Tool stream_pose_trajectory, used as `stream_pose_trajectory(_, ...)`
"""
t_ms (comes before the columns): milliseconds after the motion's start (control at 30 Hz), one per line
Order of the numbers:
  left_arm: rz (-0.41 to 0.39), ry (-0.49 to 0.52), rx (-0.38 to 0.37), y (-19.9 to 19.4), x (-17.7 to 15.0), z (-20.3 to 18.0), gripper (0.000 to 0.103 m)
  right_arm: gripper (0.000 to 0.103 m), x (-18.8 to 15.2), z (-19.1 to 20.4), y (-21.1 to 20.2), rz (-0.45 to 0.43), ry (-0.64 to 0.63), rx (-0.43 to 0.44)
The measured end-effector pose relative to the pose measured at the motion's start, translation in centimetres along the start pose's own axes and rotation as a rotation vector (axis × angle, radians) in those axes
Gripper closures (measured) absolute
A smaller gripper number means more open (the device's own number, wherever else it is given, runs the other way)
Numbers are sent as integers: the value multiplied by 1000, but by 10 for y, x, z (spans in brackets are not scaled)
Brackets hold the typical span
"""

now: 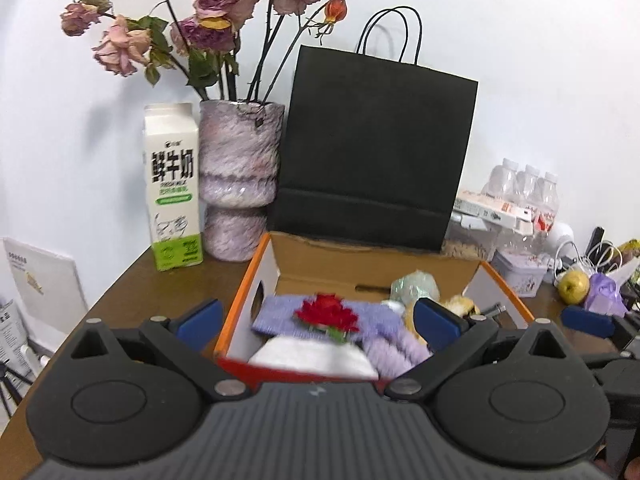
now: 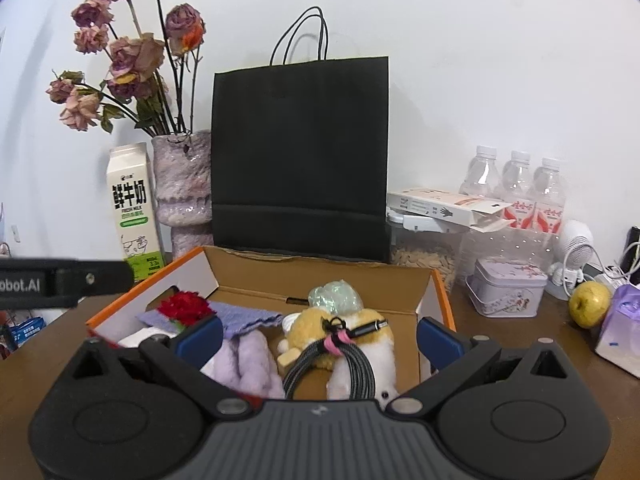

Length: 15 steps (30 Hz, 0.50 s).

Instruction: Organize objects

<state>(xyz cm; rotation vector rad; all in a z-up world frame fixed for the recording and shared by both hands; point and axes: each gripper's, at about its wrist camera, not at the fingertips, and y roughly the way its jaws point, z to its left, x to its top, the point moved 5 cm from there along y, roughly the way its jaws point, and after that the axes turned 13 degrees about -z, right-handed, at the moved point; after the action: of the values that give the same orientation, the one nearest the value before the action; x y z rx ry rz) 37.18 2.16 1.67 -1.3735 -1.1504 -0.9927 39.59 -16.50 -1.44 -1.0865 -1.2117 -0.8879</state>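
Both hand-held grippers, left (image 1: 318,320) & right (image 2: 319,336), gape wide, empty, over cardboard box (image 2: 320,276) on wood table (image 2: 520,344): braided cable coil (image 2: 340,360) atop fluffy plush (image 2: 360,344), knit lilac cloth (image 2: 244,314) w/ red rose (image 2: 184,307).

Left hand-held gripper (image 1: 318,322): jaws spread wide, blue pads well apart, nothing pressed between them; body tilted slightly downward, fingers reaching forward. Right hand-held gripper (image 2: 320,336): jaws likewise at full spread, blue pads clear of contact on both sides, no grip; same shallow downward tilt. In the left wrist view a blue pad of the right unit shows at the far right edge; in the right wrist view a black part of the left unit shows at the left edge. The two sit side by side.
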Motion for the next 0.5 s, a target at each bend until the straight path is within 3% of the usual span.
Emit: stream_pose_trajectory(500, 59, 31, 21, -109, -33, 12, 0, 0, -10, 23, -107, 22, -1, 19)
